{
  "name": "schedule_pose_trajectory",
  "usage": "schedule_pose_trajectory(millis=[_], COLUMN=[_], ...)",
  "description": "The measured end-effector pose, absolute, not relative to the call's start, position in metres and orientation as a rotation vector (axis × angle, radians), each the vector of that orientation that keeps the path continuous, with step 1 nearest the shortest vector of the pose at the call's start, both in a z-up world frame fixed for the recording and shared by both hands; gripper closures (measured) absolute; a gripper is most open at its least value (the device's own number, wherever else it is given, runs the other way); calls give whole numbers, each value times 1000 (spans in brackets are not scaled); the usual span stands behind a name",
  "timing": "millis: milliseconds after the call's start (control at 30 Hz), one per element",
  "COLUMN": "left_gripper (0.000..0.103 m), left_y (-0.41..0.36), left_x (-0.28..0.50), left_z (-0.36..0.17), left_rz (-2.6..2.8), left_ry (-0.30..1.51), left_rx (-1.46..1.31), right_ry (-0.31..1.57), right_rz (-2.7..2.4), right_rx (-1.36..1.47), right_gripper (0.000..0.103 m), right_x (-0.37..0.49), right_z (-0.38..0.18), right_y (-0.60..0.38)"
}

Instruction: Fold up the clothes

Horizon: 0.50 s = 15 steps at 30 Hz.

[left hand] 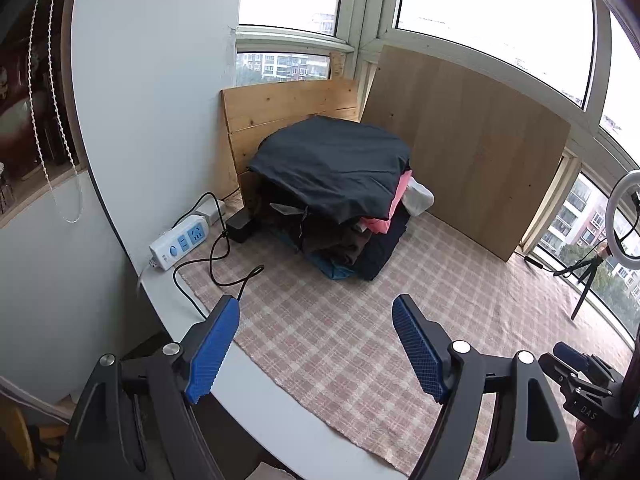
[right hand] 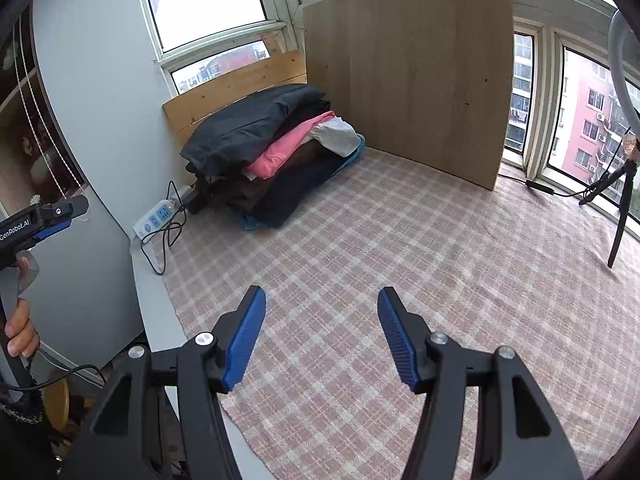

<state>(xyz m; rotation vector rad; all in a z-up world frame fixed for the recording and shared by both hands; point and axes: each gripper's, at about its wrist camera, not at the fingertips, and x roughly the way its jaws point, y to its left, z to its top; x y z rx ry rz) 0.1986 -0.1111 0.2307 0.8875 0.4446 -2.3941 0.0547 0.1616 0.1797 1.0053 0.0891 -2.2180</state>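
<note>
Checked cloth (right hand: pixel 400 264) in pink and cream covers the white table (left hand: pixel 280 400) nearest both cameras, its near left corner leaving bare tabletop. Above it the left gripper (left hand: pixel 316 308) hangs with jaws spread wide and nothing between them; the right gripper (right hand: pixel 322 300) also stands open over the cloth, empty. Farther back on the left, a white power strip (left hand: pixel 180 242) with black cables lies at the cloth's edge. Behind it, in the far corner, sits the stack of clothes (left hand: pixel 340 200): folded dark, brown, pink and blue layers, topped by a dark grey garment draped loosely over them. Wooden boards (right hand: pixel 412 76) lean against the windows beyond. Only the right wrist view shows a hand (right hand: pixel 20 332) gripping the left tool's handle; the left view alone shows the ring light (left hand: pixel 622 216) whole.
</note>
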Motion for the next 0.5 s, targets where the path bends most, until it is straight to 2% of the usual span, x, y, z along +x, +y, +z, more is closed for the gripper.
schedule_pose_trajectory(millis=[500], left_gripper=[26], left_y=[-112], left_x=[209], left_z=[235], left_rz=[-2390], left_ry=[448], left_rx=[856], right_ry=[66], right_rz=[-2197], right_rx=[1041], right_gripper=[45], right_x=[53], right_z=[170], right_y=[163])
